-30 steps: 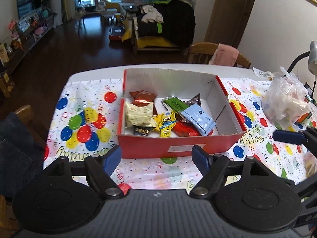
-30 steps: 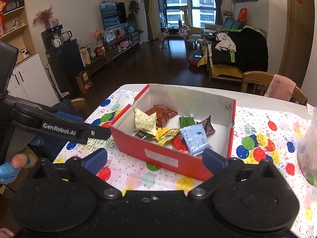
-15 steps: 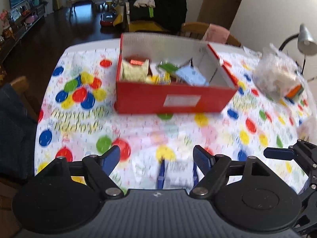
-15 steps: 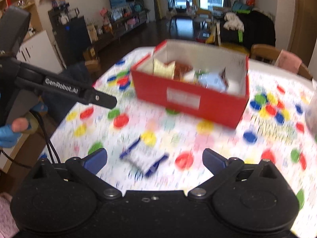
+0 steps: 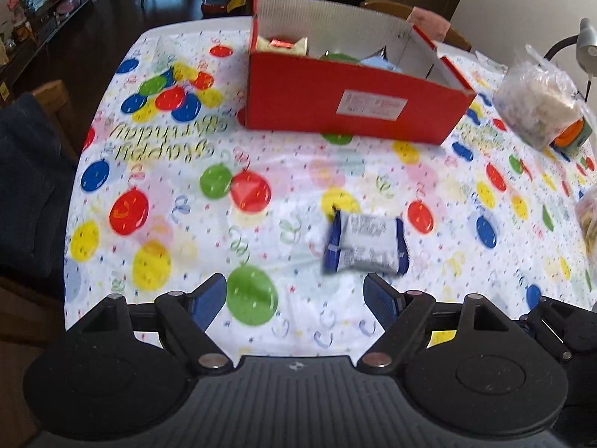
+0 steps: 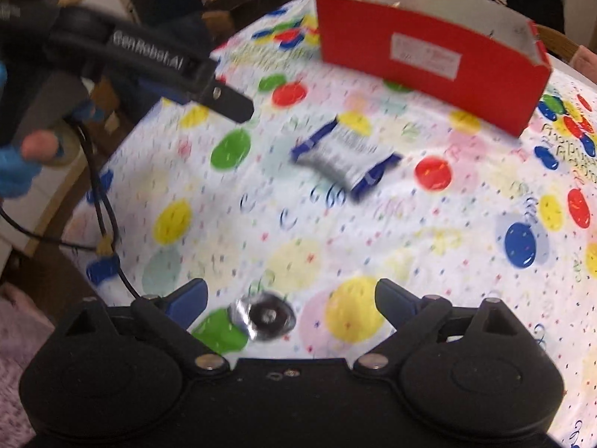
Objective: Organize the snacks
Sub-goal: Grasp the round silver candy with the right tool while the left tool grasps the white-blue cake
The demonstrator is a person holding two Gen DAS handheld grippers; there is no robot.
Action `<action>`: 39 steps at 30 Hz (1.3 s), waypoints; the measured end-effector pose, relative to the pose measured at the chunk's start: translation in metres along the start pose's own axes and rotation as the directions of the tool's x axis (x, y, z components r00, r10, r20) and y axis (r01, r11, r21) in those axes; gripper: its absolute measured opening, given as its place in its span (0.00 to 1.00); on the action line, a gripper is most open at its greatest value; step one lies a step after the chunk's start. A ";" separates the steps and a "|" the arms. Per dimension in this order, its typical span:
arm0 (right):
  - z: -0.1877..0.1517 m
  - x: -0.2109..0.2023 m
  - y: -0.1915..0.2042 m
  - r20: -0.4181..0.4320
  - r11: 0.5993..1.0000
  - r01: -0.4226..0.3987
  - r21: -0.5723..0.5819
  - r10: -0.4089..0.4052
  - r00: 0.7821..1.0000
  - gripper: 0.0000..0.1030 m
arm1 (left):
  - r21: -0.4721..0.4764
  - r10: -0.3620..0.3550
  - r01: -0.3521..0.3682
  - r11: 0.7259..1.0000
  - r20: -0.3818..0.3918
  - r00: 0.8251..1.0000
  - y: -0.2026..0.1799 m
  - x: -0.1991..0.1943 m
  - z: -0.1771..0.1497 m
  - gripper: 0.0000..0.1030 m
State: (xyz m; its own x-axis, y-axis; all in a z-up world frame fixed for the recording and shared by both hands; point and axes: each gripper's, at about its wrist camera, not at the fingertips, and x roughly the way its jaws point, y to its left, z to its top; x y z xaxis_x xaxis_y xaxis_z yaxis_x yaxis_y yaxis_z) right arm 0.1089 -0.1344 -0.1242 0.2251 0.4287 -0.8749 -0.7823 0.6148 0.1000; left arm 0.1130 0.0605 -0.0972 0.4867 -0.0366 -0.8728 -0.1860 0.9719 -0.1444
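A red cardboard box (image 5: 298,100) with several snack packets in it stands at the far middle of the table; the right wrist view shows the box (image 6: 373,59) too. A blue-and-white snack packet (image 5: 363,246) lies flat on the balloon tablecloth (image 5: 168,171), just ahead of my left gripper (image 5: 294,291), nearer its right finger. That gripper is open and holds nothing. My right gripper (image 6: 291,291) is open, its jaws closing. A small round silvery item (image 6: 265,317) lies on the cloth between its fingers, untouched. The packet (image 6: 339,156) lies farther ahead.
A clear plastic bag of snacks (image 5: 541,108) sits at the right, with a desk lamp (image 5: 585,37) behind it and another bag (image 5: 587,220) at the right edge. A chair with dark cloth (image 5: 33,186) stands left of the table. A black cable (image 6: 100,194) hangs there.
Both grippers have come down toward the tablecloth and drawn back from the red box. The blue-and-white packet and the silvery item have come into view.
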 end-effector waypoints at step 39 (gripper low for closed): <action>-0.007 0.011 -0.017 0.036 1.000 -0.012 0.001 0.012 0.999 0.31 | 0.152 -0.032 0.049 0.987 -0.109 0.994 -0.044 0.032 0.020 0.78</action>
State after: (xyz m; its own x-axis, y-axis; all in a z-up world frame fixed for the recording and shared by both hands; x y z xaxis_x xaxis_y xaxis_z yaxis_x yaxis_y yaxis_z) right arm 0.1202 -0.1448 -0.1388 0.2367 0.4597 -0.8560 -0.7846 0.6100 0.1107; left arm 0.1535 0.0211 -0.1094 0.3964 -0.0931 -0.9133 -0.0305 0.9930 -0.1145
